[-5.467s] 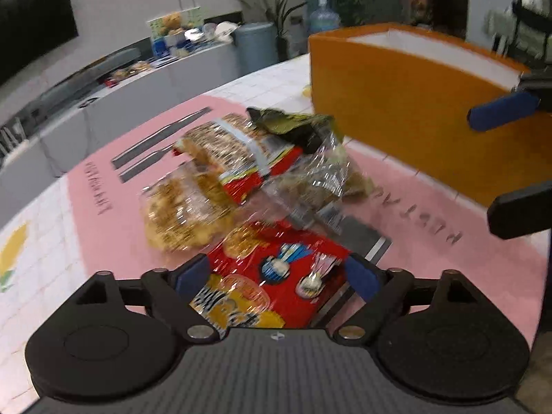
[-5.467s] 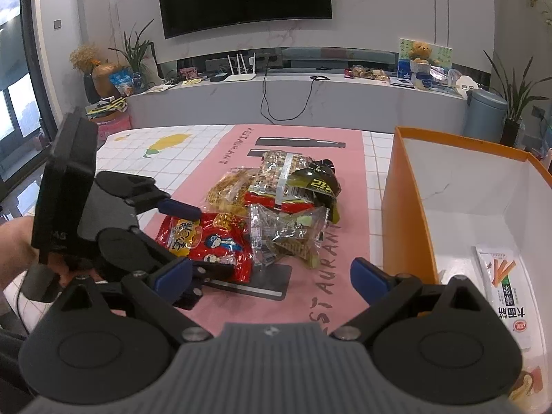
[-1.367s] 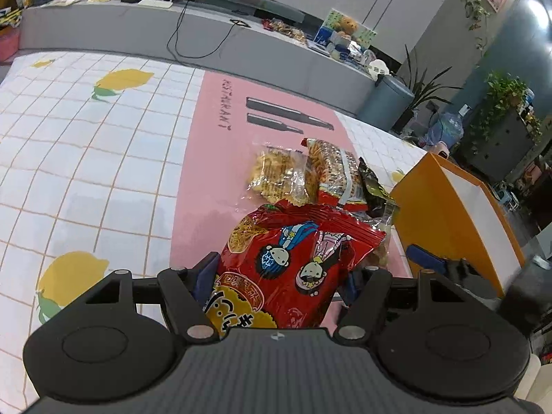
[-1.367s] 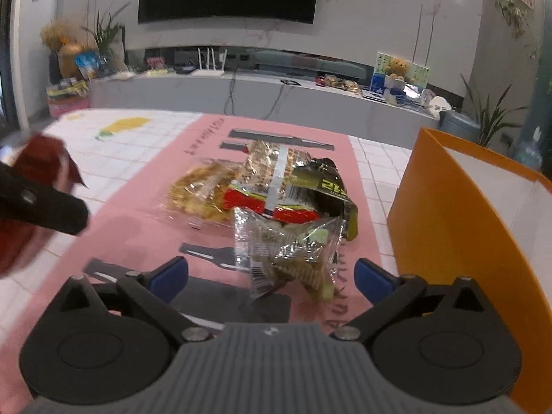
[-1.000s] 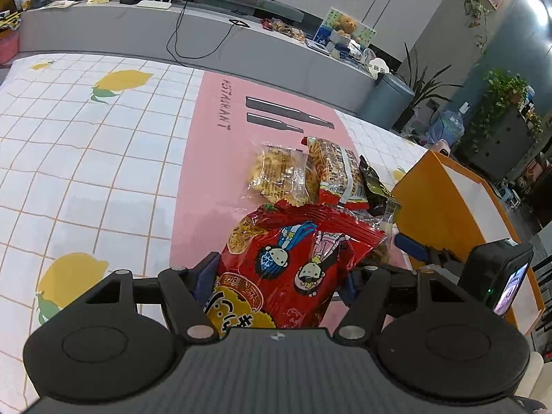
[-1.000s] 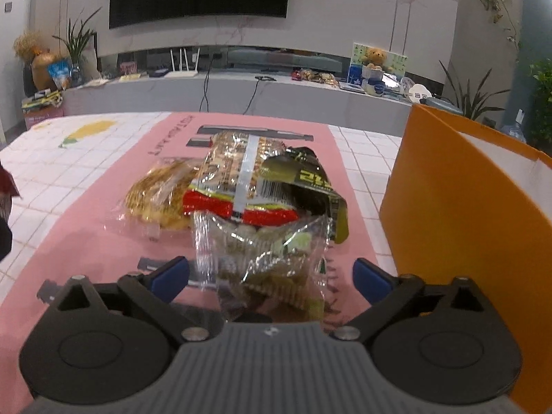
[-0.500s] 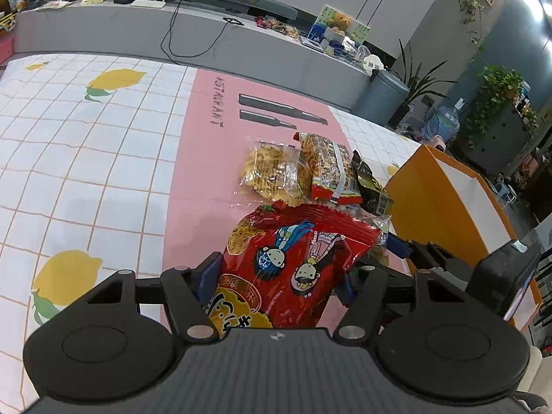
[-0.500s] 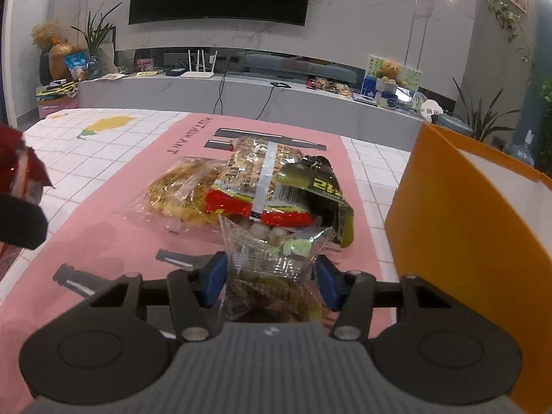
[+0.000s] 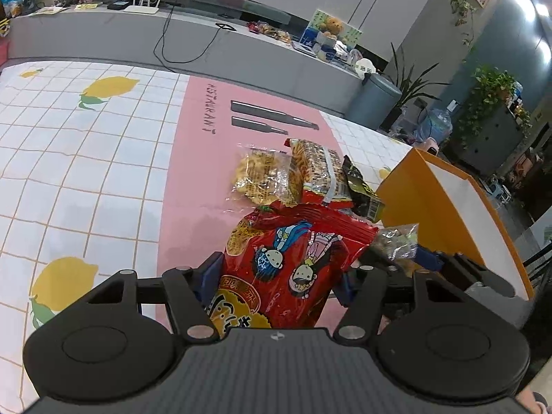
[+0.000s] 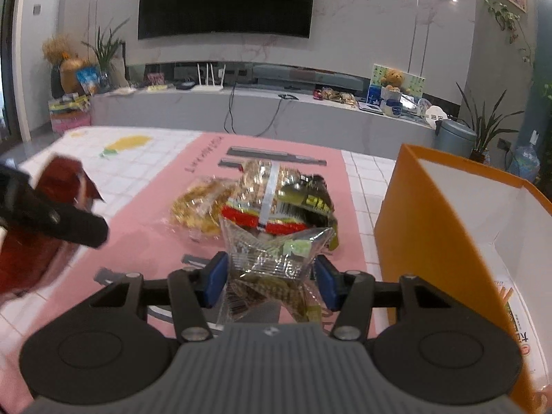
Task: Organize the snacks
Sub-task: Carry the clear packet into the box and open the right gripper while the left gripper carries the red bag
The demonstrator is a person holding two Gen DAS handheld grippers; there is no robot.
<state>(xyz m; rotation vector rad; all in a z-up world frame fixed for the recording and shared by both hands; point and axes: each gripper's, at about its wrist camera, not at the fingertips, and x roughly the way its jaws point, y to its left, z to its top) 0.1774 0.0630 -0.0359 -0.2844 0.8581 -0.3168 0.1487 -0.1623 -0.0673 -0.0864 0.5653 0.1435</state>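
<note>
A red snack bag (image 9: 289, 269) is being squeezed tighter by the closing left gripper (image 9: 279, 281), left of the orange box (image 9: 448, 207). A clear snack packet (image 10: 276, 265) is being clamped by the right gripper (image 10: 269, 284), just beside that box.

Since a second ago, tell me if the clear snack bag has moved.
Yes. The clear bag has risen off the pink mat, gripped by the right gripper, toward the orange box.

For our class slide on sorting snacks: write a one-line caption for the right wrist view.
Right gripper clamps a clear snack packet beside the orange box.
</note>
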